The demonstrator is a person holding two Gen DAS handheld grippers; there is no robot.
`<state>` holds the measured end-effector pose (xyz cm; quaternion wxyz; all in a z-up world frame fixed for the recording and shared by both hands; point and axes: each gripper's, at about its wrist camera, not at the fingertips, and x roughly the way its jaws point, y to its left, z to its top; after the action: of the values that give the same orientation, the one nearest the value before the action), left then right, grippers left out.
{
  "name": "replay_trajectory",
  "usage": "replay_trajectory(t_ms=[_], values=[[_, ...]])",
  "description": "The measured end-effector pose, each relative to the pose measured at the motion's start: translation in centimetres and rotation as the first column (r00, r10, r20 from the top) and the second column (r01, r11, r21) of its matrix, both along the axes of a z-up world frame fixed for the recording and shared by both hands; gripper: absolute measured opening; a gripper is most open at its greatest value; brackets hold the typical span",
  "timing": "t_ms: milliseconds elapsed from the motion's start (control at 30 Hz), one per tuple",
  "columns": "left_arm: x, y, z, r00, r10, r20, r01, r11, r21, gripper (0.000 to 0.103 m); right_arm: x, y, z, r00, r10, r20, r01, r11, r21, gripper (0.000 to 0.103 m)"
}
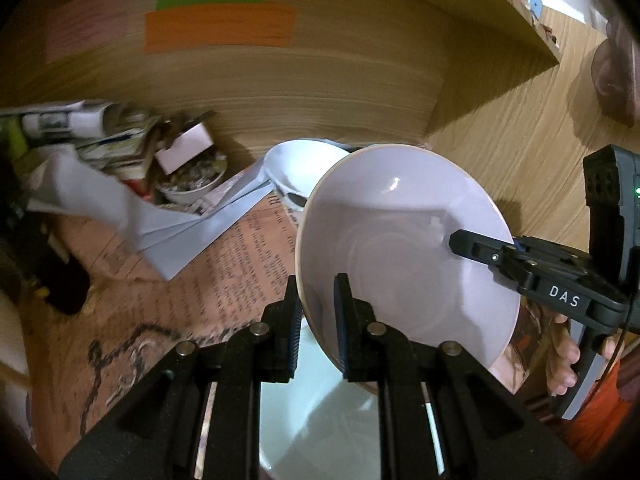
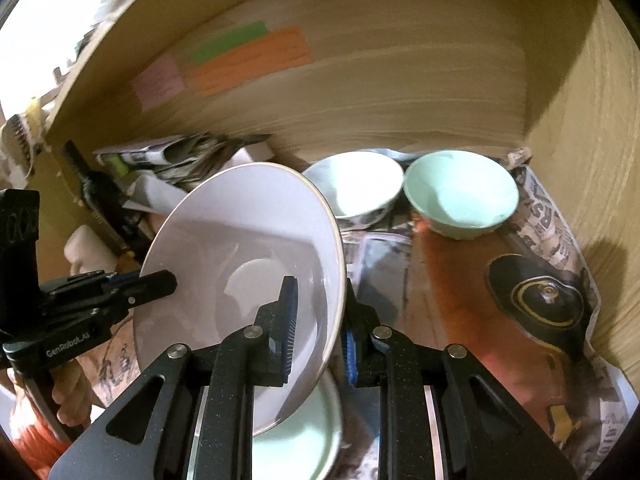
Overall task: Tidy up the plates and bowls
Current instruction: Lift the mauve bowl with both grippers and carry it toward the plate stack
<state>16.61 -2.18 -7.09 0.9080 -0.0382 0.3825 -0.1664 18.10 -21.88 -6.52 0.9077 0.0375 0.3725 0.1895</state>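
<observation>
A large pale lilac bowl (image 1: 400,240) (image 2: 248,224) with a thin tan rim hangs tilted above the newspaper-lined shelf floor. My left gripper (image 1: 318,292) is shut on its near-left rim, one pad inside and one outside. At the opposite rim my right gripper (image 2: 320,300) is shut the same way. Each gripper shows in the other's view: the right gripper (image 1: 456,240) and the left gripper (image 2: 168,280). Under the lifted bowl lies a pale green dish (image 1: 320,420) (image 2: 304,432). At the back stand a white bowl (image 1: 304,168) (image 2: 356,184) and a mint green bowl (image 2: 460,192).
Wooden cabinet walls (image 2: 400,92) close in the back and right side. A black lid with gold rings (image 2: 540,300) lies on the newspaper at right. Papers, a small box and a dish of oddments (image 1: 192,180) crowd the back left. A person's hand (image 1: 564,368) holds the right gripper's handle.
</observation>
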Motion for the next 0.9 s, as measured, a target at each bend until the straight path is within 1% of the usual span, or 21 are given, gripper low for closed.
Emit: replay_trajectory(t_ms=[167,467,633,900], values=[[-2.2,2.2,0.0,0.999,0.052,0.002,-0.052,0.999,-0.004,0.014,-1.3,1.8,0.0,0.999,0.045,0.006,-0.045,0.999,-0.001,0.018],[-6.2,6.4,-0.4,0.987,0.158,0.005,-0.158,0.987,-0.022,0.014,-3.0,5.9,-1.0,0.988,0.154,-0.017,-0.154,0.988,0.003,0.018],[-8.3,8.8,-1.2,0.975,0.221,-0.004,-0.221,0.975,-0.031,0.014,-3.6,8.3,-1.8,0.977,0.211,-0.032,-0.211,0.977,0.004,0.018],[-10.3,11.6,-2.7,0.952,0.304,-0.026,-0.304,0.952,-0.028,0.014,-3.8,11.7,-3.2,0.956,0.287,-0.061,-0.288,0.958,0.001,0.018]])
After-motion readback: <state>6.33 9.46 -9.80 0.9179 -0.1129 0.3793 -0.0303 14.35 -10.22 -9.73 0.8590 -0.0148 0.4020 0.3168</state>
